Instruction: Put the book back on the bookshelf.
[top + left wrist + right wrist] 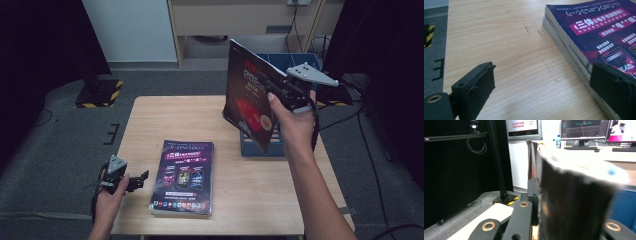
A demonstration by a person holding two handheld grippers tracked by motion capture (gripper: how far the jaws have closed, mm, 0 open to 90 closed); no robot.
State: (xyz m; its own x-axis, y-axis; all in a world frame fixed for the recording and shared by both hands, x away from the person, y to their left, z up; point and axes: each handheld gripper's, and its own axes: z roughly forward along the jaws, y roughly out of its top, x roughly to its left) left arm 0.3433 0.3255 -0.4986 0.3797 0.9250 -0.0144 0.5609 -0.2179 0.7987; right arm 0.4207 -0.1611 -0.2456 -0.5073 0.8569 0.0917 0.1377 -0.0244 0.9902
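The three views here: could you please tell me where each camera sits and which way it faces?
High view: above the person's side, looking forward and down on the table; both forearms, left tongs, right tongs gripping a raised magazine above a blue bin.
Left gripper view: rides the left tongs, low over the tabletop, open beside the magazine stack.
Right gripper view: rides the right tongs, facing level toward monitors, magazine close up.
Shared: high and left gripper views both show the stack.
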